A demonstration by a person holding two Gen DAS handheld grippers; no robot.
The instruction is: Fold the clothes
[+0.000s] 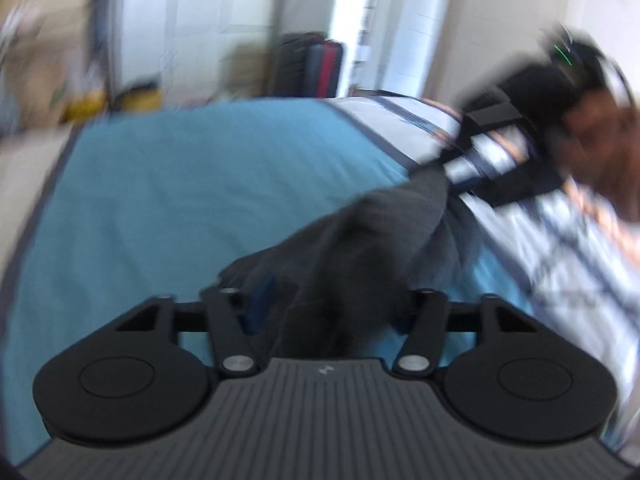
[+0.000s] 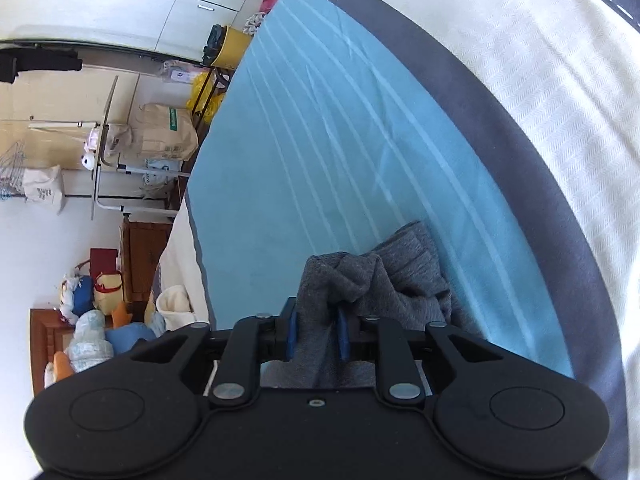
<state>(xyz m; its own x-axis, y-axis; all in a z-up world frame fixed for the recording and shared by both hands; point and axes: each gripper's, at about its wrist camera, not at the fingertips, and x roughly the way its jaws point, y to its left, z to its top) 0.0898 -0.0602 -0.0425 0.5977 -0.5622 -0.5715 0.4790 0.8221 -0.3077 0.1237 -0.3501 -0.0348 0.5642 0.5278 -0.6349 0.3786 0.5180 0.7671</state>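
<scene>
**Both grippers pinching one grey garment over the bed**

Closest to me, my right gripper (image 2: pixel 316 334) is clenched on a bunched fold of the grey garment (image 2: pixel 400 276); its blue pads (image 2: pixel 291 336) press the cloth from both sides. The fabric is a soft heathered knit, matte, crumpled into rounded ridges just past the pads, and the rest slumps onto the blue sheet (image 2: pixel 320 140) beside a dark grey border band (image 2: pixel 520 160).

My left gripper (image 1: pixel 320 308) is also grasping the same garment (image 1: pixel 360 240), though that view is motion-blurred and the cloth covers most of the fingers; one blue pad (image 1: pixel 262 300) shows at the left. From there the garment stretches as a long, drooping band up and to the right, its long axis running diagonally toward the other gripper (image 1: pixel 500 112) and the person's hand (image 1: pixel 592 140) holding it.

Beyond the garment the sheet is smooth, flat and bare, with faint straight creases, so there is broad open room across the bed. Its far and left edges drop off to the floor. A white textured bedcover (image 2: pixel 560 80) lies outside the dark band, and in the left view a white striped cloth (image 1: pixel 560 248) lies to the right.

Farther off, past the bed edge, stand a yellow bin (image 2: pixel 234 46), paper sacks (image 2: pixel 168 132) and pale cupboard doors (image 2: pixel 120 8).
</scene>
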